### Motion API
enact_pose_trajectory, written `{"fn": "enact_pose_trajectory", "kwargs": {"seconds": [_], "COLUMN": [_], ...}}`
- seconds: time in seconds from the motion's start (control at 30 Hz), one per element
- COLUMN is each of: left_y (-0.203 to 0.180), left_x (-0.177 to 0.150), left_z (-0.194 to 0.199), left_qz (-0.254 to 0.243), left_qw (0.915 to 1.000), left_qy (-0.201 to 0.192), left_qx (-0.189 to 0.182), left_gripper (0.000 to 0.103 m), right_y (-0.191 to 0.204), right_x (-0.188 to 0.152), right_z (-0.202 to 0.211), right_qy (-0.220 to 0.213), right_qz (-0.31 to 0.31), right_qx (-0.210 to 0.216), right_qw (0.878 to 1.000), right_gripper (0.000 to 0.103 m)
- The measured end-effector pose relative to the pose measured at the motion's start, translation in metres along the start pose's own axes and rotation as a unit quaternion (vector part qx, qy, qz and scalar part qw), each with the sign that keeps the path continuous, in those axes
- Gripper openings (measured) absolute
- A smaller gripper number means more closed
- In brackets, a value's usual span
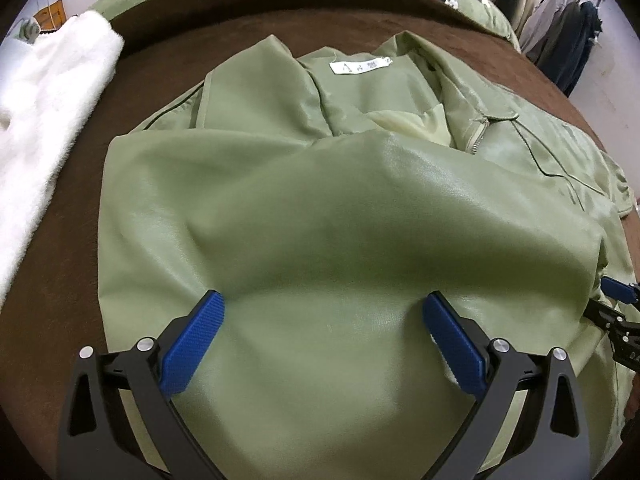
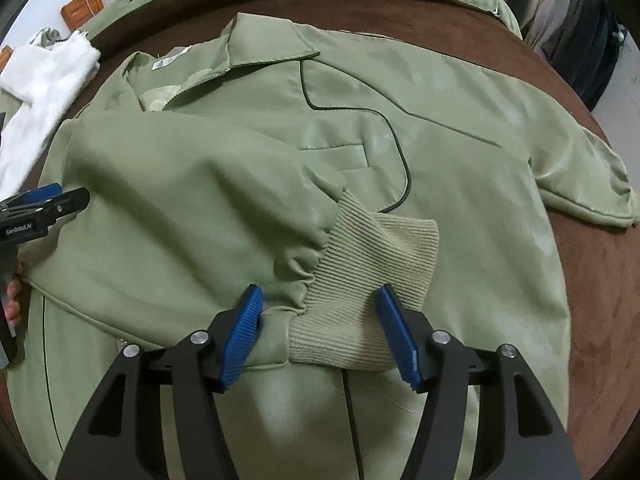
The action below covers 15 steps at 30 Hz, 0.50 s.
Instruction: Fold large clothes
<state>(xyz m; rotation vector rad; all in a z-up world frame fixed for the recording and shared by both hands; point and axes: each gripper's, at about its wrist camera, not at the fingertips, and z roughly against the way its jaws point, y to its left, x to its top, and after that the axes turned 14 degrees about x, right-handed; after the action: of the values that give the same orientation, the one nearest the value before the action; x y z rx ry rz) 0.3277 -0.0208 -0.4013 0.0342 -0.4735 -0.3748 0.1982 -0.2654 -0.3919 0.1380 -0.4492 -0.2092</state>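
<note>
Fingers (image 2: 244,332) of both grippers stand apart (gripping nothing) over the jacket (image 2: 440,140), collar (image 2: 264,46) pointing away, sleeve (image 2: 192,200) folded crosswise.

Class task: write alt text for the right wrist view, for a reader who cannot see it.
A light green jacket lies spread on a brown cover, one sleeve folded across its front. The right hand-held gripper stands open over that sleeve's ribbed cuff. The left hand-held gripper shows at the left edge, near a white fluffy cloth.

Two close wrist fisheyes angled steeply down, side by side, sharing the green jacket (image 1: 320,208).
</note>
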Motion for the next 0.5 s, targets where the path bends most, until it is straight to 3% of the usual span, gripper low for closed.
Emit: {"fn": "enact_pose_trajectory", "kwargs": {"seconds": [0.17,0.5], "left_y": [0.008,0.023], "left_x": [0.008,0.035], "left_z": [0.014,0.129], "left_qz": [0.021,0.037], "left_qw": [0.9994,0.9985], "left_qy": [0.029,0.013], "left_qx": [0.003,0.039], "left_gripper": [0.097,0.097], "right_y": [0.007,0.025], "right_x": [0.014,0.060], "right_z": [0.027,0.132], "right_qy": [-0.011,-0.083], "right_qz": [0.002,0.002], "right_qx": [-0.005,-0.004], "right_qw": [1.000,0.997], "right_gripper": [0.073,0.096]}}
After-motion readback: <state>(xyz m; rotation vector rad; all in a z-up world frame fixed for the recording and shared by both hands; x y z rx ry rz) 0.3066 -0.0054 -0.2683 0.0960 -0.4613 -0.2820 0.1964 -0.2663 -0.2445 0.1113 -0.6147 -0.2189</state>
